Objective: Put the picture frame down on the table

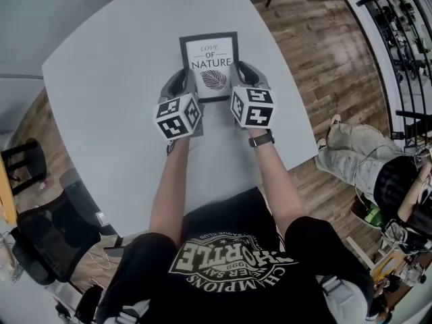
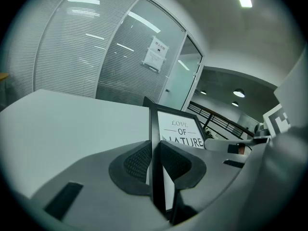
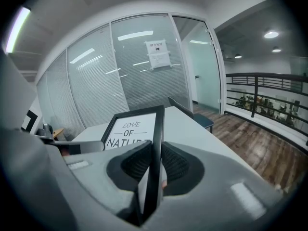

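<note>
A black picture frame with a white print reading "LOVE OF NATURE" and a leaf is held over the grey table. My left gripper is shut on the frame's left edge. On the opposite side, my right gripper is shut on its right edge. In both gripper views the frame's black edge stands between the dark ribbed pads, with the print turned toward the other gripper. I cannot tell whether the frame's bottom touches the table.
The table's rounded edge runs close on the right, above a wooden floor. A blue chair stands at the far side. A black office chair sits at lower left. Someone is seated on the floor to the right.
</note>
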Tool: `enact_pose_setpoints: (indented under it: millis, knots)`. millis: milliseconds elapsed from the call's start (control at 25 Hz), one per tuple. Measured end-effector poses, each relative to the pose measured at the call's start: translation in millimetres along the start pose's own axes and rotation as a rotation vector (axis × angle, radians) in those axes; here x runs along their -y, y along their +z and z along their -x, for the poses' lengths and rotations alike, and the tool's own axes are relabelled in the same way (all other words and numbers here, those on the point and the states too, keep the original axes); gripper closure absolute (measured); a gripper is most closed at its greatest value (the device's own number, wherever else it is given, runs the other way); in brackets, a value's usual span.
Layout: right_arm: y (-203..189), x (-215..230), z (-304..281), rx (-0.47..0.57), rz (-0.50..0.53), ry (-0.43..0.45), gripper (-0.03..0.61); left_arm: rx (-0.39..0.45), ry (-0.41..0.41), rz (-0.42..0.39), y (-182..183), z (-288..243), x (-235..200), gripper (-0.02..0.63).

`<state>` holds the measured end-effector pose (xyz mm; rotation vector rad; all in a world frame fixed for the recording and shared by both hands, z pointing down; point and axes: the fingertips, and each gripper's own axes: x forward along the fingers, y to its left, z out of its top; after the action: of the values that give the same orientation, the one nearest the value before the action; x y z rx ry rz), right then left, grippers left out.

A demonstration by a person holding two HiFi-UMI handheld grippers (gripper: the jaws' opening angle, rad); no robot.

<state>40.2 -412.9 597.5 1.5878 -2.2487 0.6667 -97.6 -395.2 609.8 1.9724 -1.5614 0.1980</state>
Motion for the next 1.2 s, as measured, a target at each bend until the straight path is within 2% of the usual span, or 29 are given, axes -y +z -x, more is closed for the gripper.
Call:
enact_pose_setpoints:
  millis: [520,1200]
  knots:
    - [-30,17,-55,-0.091,-0.018,0.010,0.515,-0.083,0.029,0.004,-24,-49,-24,0.546]
    - [-66,31,-95,-0.202,-0.007,-0.017,0.515,-0.190,0.048,0.003,-57,-86,-43,0.546]
